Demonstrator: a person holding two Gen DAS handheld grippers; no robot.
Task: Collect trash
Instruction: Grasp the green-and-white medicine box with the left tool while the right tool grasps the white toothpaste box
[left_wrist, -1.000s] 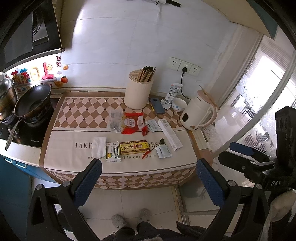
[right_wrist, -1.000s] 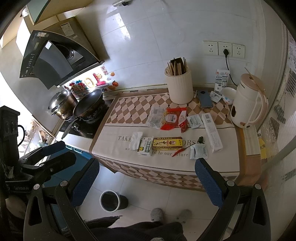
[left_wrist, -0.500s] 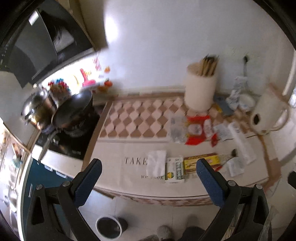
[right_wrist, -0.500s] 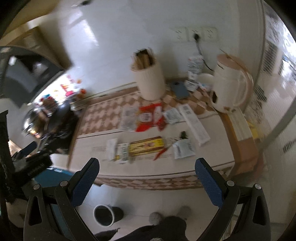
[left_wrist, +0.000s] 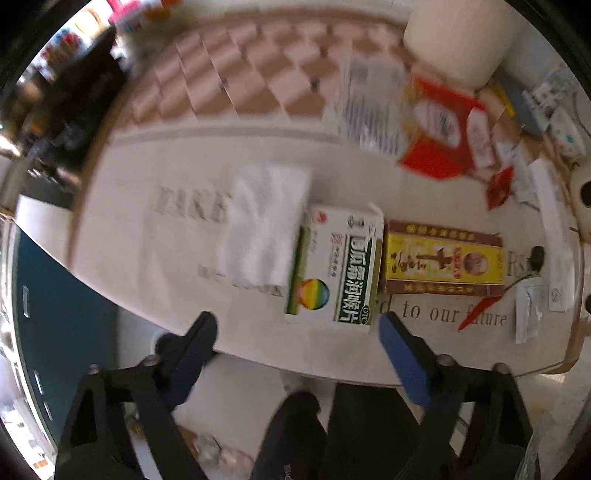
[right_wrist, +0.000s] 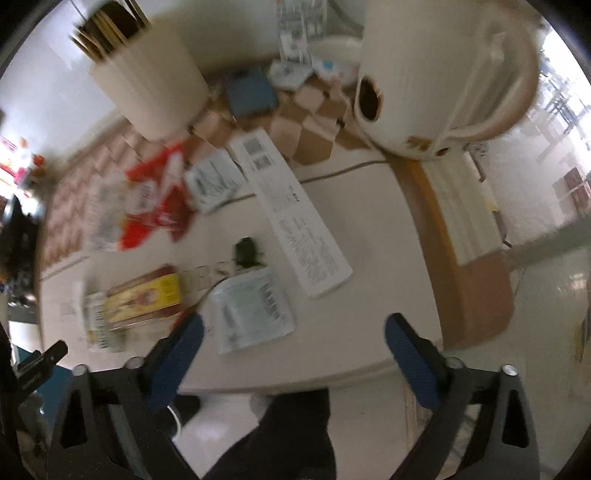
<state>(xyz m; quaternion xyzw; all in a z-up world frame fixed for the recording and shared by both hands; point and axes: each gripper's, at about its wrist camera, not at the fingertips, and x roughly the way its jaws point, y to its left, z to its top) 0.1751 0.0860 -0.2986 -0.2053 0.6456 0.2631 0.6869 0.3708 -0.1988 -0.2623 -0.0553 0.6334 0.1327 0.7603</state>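
Nearer now: "OTC" medicine box (left_wrist: 334, 264).

Right gripper (right_wrist: 293, 338) jaws wide apart, nothing between them, over counter edge. White sachet (right_wrist: 253, 310) just ahead of left fingertip. Long white box (right_wrist: 291, 214) beyond; cream kettle (right_wrist: 436, 77) far right. View motion-blurred.

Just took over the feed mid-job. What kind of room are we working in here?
Most likely a home kitchen. A counter under a checkered mat holds a cream holder of chopsticks and a white electric kettle, with wrappers and a medicine box scattered between. Dark cookware seems to sit at the far left, too blurred to confirm.
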